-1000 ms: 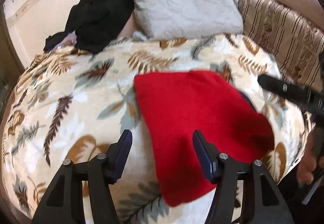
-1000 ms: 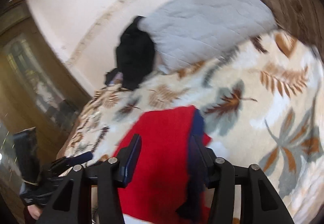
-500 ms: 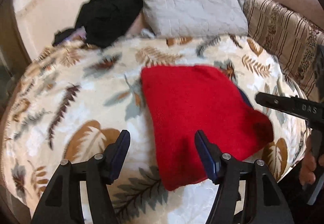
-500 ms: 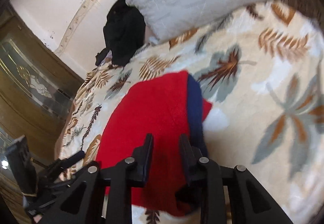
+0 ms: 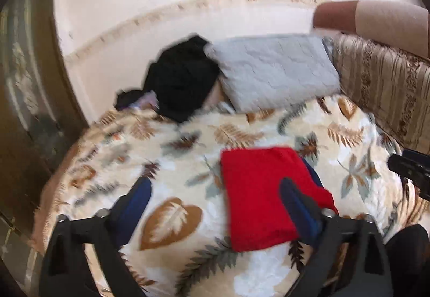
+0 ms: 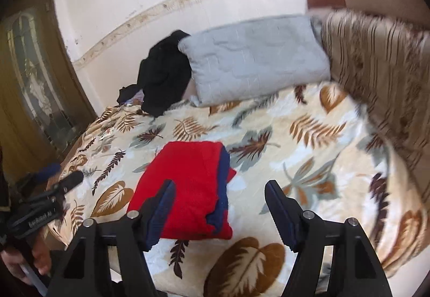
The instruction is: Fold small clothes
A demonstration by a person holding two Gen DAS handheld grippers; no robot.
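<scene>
Home bedroom. A leaf-print blanket (image 6: pixel 309 136) is covering a bed, a grey pillow (image 6: pixel 255 55) is leaning at its head, dark clothes (image 6: pixel 164 76) are lying heaped, and a glazed wooden door (image 6: pixel 32 76) is standing nearby.

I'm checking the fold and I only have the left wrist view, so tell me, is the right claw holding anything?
Observer: No. The right claw is open and empty, in front of the red garment.
Operator: I see only a sliver of navy there.
Observer: A navy layer runs along the garment's whole right side, sticking out from under the red.
Operator: And my left claw?
Observer: The left claw sits over the blanket at its left edge, apart from the garment.
</scene>
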